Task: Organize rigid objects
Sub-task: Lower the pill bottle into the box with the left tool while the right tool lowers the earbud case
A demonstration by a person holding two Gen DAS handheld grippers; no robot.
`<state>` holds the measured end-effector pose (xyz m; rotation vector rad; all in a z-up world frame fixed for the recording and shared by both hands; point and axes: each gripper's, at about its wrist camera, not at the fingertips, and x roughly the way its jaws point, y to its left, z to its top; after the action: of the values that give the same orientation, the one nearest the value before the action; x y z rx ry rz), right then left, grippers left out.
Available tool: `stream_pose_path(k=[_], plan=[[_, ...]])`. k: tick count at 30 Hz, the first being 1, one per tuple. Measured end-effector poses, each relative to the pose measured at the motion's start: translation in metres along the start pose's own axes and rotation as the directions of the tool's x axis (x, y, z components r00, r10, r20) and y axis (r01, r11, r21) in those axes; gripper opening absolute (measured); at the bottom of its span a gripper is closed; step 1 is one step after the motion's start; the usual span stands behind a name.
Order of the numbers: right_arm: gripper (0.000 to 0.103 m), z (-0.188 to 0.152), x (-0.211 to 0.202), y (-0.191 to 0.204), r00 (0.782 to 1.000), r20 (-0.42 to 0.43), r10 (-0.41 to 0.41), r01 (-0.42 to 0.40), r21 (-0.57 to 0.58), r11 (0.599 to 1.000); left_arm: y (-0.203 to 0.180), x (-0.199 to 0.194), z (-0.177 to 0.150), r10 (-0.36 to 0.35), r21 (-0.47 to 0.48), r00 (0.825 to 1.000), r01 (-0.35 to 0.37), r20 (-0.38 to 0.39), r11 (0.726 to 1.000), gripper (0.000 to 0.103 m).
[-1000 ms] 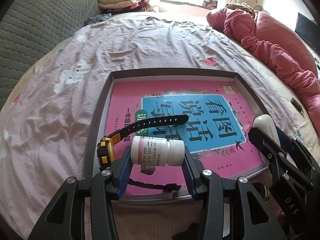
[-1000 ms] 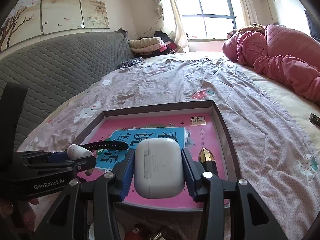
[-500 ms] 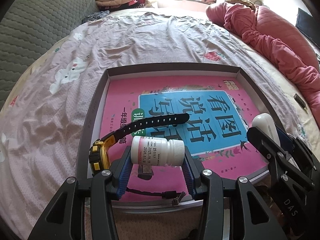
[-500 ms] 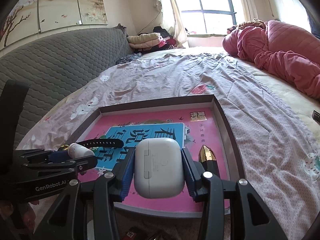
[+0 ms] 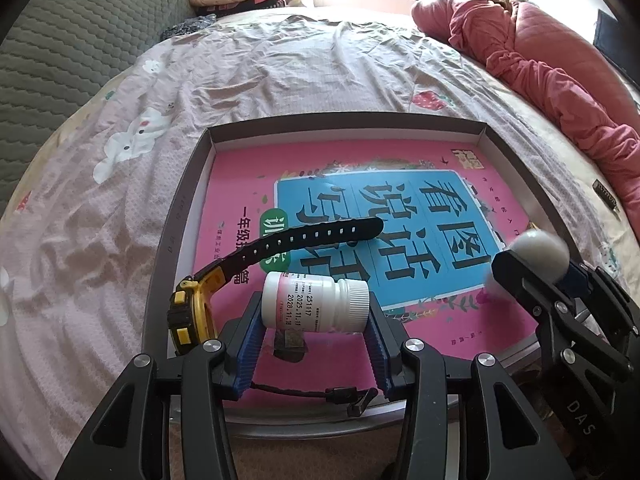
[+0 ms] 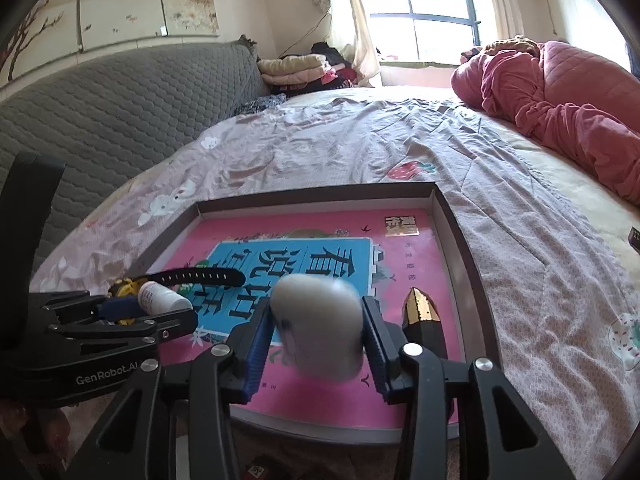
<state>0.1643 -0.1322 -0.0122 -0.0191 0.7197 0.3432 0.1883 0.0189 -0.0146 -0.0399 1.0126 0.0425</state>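
The bed sheet (image 5: 280, 64) is showing dusty pink, dotted with white bunnies and a red strawberry. The tray (image 5: 176, 216) is looking dark brown on its rim, and the book (image 5: 240, 184) inside it is glowing hot pink with a blue panel of black characters. The watch (image 5: 192, 312) is showing a yellow case and a black strap. The pill bottle (image 5: 316, 304) is gleaming white with pink label print, between blue-padded black tongs. The earbud case (image 6: 320, 332) is looking white, blurred. The small black and gold object (image 6: 420, 312) is glinting beside it. The quilt (image 6: 560, 92) is lying coral pink, and the headboard (image 6: 100, 104) is looking grey with a quilted pattern.
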Motion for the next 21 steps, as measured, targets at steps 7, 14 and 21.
stream_pose_path(k=[7,14,21], plan=[[0.034,0.0,0.001,0.006,0.999,-0.021,-0.028,0.027,-0.047,0.999,-0.002,0.001,-0.001,0.002,0.005,1.0,-0.002,-0.004,1.0,0.048],[0.033,-0.003,0.009,-0.008,0.996,-0.078,-0.033,0.034,0.013,0.999,-0.003,0.002,-0.002,0.0,0.001,1.0,0.0,-0.007,1.0,0.048],[0.033,-0.004,0.006,-0.017,0.996,-0.076,-0.034,0.038,0.051,0.998,-0.005,0.002,-0.003,-0.004,-0.004,1.0,0.004,-0.016,1.0,0.048]])
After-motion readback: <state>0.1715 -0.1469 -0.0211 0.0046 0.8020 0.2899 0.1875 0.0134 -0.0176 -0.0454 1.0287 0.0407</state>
